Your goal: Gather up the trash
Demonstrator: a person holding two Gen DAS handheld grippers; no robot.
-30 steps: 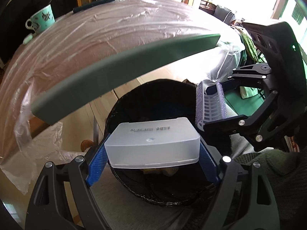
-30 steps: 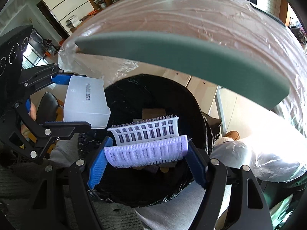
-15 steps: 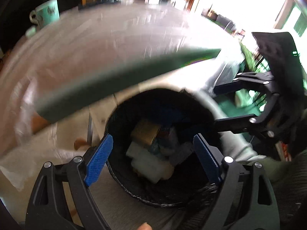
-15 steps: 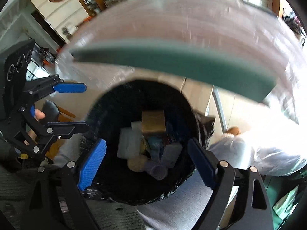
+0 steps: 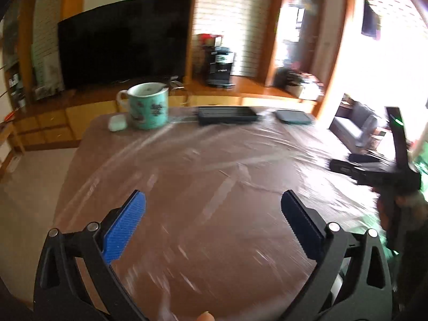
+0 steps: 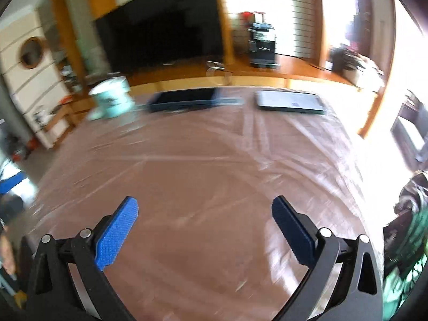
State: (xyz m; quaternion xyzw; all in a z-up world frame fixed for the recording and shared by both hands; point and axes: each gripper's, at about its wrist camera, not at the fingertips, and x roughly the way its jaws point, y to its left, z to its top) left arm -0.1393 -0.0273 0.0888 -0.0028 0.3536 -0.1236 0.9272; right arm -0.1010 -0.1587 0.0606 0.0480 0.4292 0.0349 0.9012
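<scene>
My left gripper [image 5: 212,208] is open and empty above the near part of a brown table [image 5: 214,176] covered in clear plastic film. My right gripper [image 6: 204,214] is open and empty too, over the same table [image 6: 214,165]. The right gripper's black body [image 5: 385,171] shows at the right edge of the left wrist view. No trash and no bin are in view. Both views are blurred by motion.
At the table's far edge stand a teal mug [image 5: 148,105], a small white case [image 5: 117,122], a dark flat device [image 5: 226,115] and a grey tablet [image 6: 290,101]. The mug [image 6: 112,100] also shows in the right wrist view. A TV [image 5: 123,50] stands behind.
One second ago the left gripper held a white plastic box and the right a purple hair roller over a black bin. Both were dropped in. Both grippers have since swung up to face the table.
</scene>
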